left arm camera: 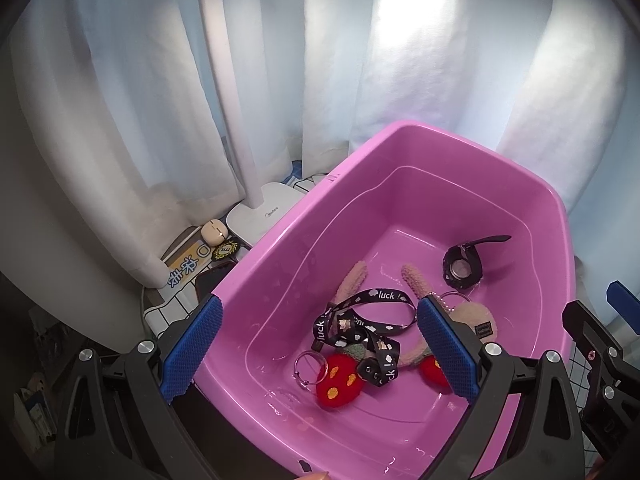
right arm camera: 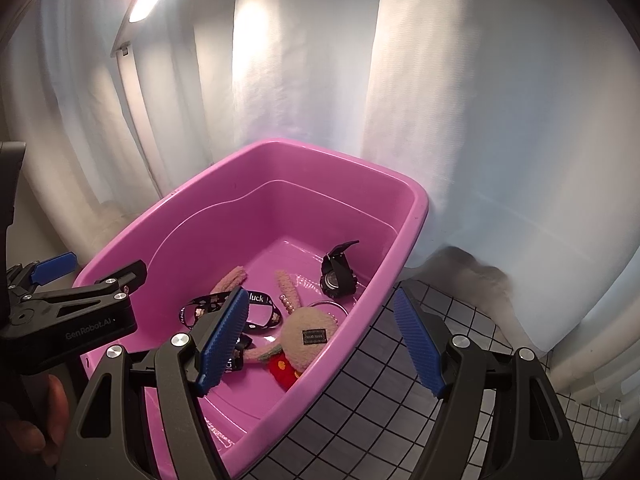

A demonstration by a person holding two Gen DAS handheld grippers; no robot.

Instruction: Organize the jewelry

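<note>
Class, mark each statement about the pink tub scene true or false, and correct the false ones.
1. The black watch lies inside the pink tub. True.
2. The right gripper grips the plush rabbit keychain. False: its jaws are open and empty.
3. The black lanyard reads "luck". True.
4. The lamp base stands inside the tub. False: it stands outside, beside the tub.
5. The left gripper is open. True.

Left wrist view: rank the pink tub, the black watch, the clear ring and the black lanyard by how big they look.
1. Pink tub
2. Black lanyard
3. Black watch
4. Clear ring, but it lies nearer the camera, so its order against the watch is unsure.
</note>
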